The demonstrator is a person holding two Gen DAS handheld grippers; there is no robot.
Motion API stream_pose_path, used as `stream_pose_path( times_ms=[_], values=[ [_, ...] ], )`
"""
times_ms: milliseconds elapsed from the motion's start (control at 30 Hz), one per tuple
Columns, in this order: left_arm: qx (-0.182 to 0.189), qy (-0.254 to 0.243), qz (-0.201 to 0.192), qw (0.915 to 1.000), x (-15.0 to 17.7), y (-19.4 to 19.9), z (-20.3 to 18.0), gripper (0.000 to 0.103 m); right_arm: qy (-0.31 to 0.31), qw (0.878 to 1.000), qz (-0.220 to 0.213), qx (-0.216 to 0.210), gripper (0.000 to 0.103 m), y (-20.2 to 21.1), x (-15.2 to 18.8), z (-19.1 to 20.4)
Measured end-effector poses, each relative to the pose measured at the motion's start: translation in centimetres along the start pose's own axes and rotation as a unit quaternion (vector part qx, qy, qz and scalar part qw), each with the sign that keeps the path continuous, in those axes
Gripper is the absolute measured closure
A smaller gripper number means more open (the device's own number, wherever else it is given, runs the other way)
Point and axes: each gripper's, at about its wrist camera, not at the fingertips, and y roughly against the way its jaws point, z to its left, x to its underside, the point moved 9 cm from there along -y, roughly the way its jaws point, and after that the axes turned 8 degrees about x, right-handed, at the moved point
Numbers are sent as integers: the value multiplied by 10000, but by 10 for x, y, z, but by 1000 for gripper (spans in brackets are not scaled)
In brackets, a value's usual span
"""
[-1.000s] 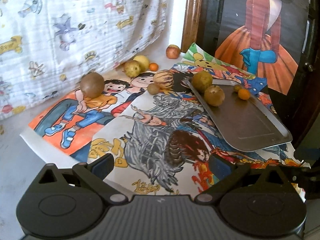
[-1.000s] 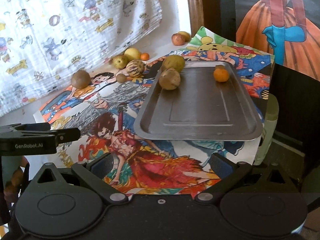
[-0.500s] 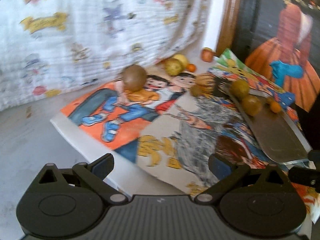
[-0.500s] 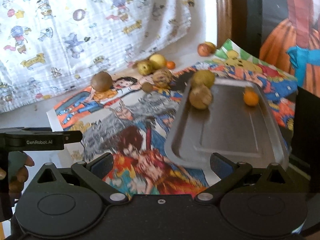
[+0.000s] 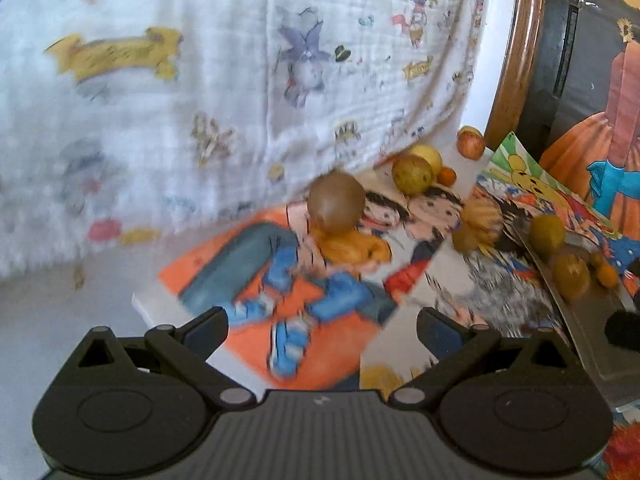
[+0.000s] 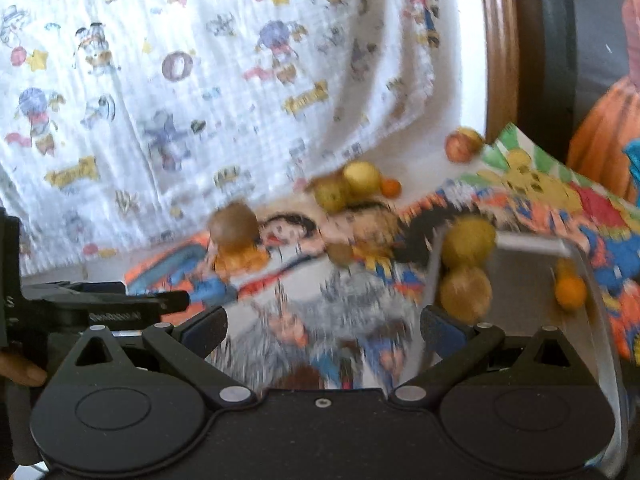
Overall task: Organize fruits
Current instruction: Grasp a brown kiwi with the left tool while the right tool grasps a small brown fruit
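A round brown fruit (image 5: 335,205) lies on the cartoon poster (image 5: 320,280), straight ahead of my open left gripper (image 5: 322,330). A yellow-green fruit (image 5: 413,174), a yellow one (image 5: 430,156), a small orange (image 5: 447,176) and a red apple (image 5: 471,143) lie farther back. The metal tray (image 6: 520,320) holds two greenish-brown fruits (image 6: 469,242) (image 6: 465,293) and a small orange (image 6: 570,292). My right gripper (image 6: 324,330) is open and empty near the tray's left edge. The brown fruit (image 6: 234,226) also shows in the right wrist view, which is blurred.
A white cartoon-print cloth (image 5: 240,80) hangs behind the fruits. A wooden frame (image 5: 516,48) and a dark panel with a painted figure (image 5: 600,80) stand at the right. The left gripper body (image 6: 100,304) and a hand (image 6: 20,372) show at the right view's left edge.
Both grippers have moved forward and to the left, so the brown fruit and back fruits look nearer. The left view now centres on the brown fruit. Both stay open.
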Motion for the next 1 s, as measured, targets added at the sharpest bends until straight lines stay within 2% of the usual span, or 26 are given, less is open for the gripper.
stream_pose_path(
  times_ms=[100, 233, 433, 600, 867, 1000],
  values=[
    [-57, -246, -51, 9997, -14, -18, 1, 0, 294, 9995, -78, 79, 1, -19, -12, 4],
    [92, -468, -92, 9988, -30, -39, 1, 1, 741, 9970, -37, 208, 1, -51, -15, 9],
    [141, -687, -107, 9975, -45, -68, 6, 0, 844, 9963, 155, -45, 3, -94, -13, 15],
    [297, -587, -1, 9978, -48, -90, 7, 1, 696, 9964, 423, -236, 16, -128, -12, 19],
    [379, -264, 78, 9989, -56, -117, 9, 1, 529, 9971, 514, -186, 27, -160, -12, 17],
    [354, -66, -29, 9993, -62, -124, 10, 3, 336, 9979, 532, -156, 33, -170, -12, 12]
  ],
)
